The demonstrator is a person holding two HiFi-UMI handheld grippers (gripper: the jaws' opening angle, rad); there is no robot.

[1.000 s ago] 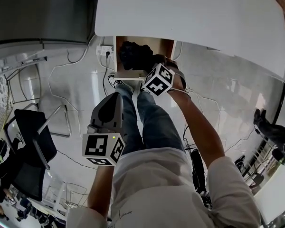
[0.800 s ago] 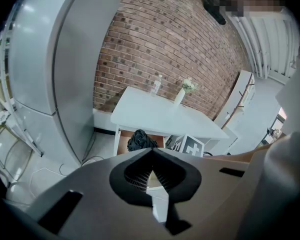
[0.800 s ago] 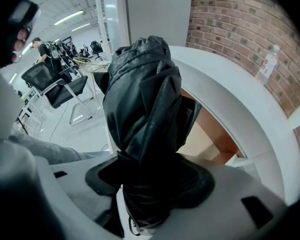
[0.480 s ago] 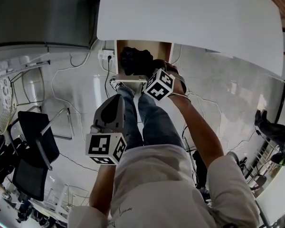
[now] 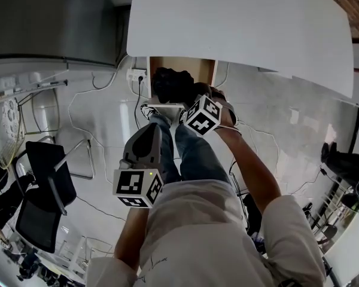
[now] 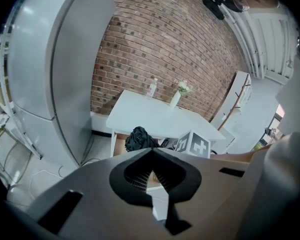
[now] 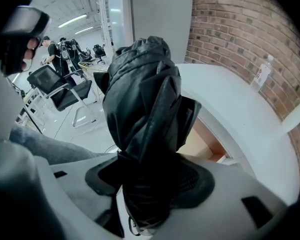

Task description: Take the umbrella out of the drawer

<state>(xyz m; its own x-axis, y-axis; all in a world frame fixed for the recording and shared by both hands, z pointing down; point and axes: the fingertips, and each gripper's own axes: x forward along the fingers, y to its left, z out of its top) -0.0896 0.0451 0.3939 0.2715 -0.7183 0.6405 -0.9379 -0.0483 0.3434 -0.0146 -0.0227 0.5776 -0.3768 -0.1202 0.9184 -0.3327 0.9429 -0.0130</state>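
Note:
The black folded umbrella (image 5: 172, 84) stands bunched above the open drawer (image 5: 208, 72) under the white table (image 5: 239, 23). My right gripper (image 5: 186, 98) is shut on the umbrella's lower end. In the right gripper view the umbrella (image 7: 142, 114) rises out of my right gripper (image 7: 147, 180) and fills the middle, with the drawer's wooden inside (image 7: 202, 141) behind it. My left gripper (image 5: 149, 130) hangs shut and empty above my legs, short of the drawer. The left gripper view looks past my left gripper (image 6: 151, 151) to the umbrella (image 6: 139, 138) and the table (image 6: 155, 115).
A tall grey cabinet (image 5: 48, 17) stands left of the table. A black chair (image 5: 42, 190) and loose cables (image 5: 90, 100) are on the floor to the left. My legs in jeans (image 5: 185, 154) reach up to the drawer front. A bottle (image 6: 151, 88) and a vase (image 6: 179, 91) stand on the table.
My right gripper has lifted a little with the umbrella in it, so the umbrella stands higher over the drawer. My left gripper has risen slightly too.

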